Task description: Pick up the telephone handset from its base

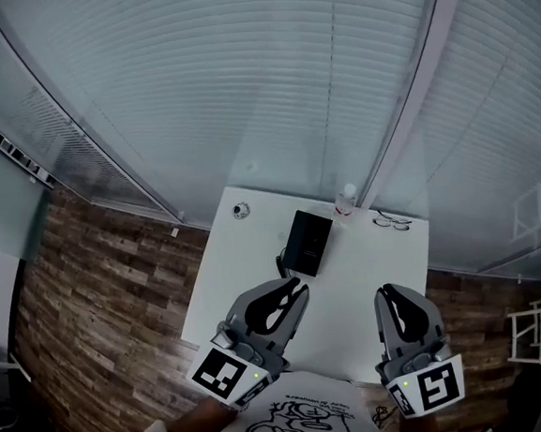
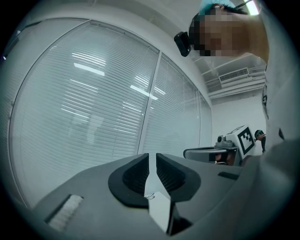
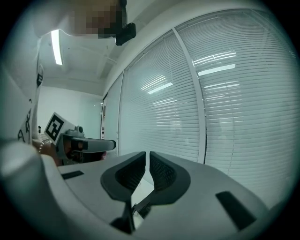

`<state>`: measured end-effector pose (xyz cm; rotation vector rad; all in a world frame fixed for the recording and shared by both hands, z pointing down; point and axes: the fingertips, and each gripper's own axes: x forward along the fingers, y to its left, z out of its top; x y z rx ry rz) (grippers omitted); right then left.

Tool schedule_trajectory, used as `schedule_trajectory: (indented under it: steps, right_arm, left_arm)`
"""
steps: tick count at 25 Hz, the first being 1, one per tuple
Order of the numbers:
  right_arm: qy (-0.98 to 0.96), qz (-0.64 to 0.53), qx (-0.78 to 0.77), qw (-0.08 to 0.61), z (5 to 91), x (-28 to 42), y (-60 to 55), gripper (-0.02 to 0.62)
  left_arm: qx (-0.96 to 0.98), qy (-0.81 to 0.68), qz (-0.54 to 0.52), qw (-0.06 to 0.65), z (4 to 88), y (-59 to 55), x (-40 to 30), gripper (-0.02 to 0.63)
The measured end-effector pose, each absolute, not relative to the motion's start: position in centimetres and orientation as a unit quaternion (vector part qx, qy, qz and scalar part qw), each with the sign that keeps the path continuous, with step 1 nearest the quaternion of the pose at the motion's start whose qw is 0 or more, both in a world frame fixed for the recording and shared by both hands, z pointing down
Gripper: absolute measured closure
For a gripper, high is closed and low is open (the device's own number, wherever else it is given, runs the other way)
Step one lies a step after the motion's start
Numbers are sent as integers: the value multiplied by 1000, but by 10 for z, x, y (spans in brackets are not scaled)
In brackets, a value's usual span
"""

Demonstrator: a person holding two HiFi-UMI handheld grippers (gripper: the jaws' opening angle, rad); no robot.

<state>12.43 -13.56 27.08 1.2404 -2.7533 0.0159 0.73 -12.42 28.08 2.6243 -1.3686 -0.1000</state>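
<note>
A black telephone (image 1: pixel 308 241) lies on the white table (image 1: pixel 389 275), with its handset (image 1: pixel 284 260) along its left side. My left gripper (image 1: pixel 293 295) hovers just short of the phone's near left corner, jaws shut and empty. My right gripper (image 1: pixel 389 296) hangs over the table's right part, apart from the phone, its jaws together with nothing between them. In the left gripper view the left gripper (image 2: pixel 152 157) points level at the blinds. The right gripper (image 3: pixel 147 155) does the same in the right gripper view. The jaws hide the phone in both gripper views.
A small clear bottle (image 1: pixel 346 201), a pair of glasses (image 1: pixel 393 220) and a small round object (image 1: pixel 241 209) sit along the table's far edge. Glass walls with blinds (image 1: pixel 269 88) stand behind it. Wood flooring (image 1: pixel 107 281) lies to the left.
</note>
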Motion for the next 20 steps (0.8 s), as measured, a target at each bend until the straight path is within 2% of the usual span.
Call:
schedule_trajectory:
  steps: [10, 15, 20]
  right_arm:
    - [-901, 3, 428, 65, 266, 93, -146, 571]
    - [-899, 15, 430, 80, 286, 82, -157, 572]
    - [-892, 31, 440, 101, 313, 83, -166, 571]
  left_arm:
    - [893, -437, -29, 102, 286, -141, -21, 563]
    - [897, -430, -25, 102, 298, -159, -30, 570]
    - [893, -431, -17, 130, 325, -174, -41, 574]
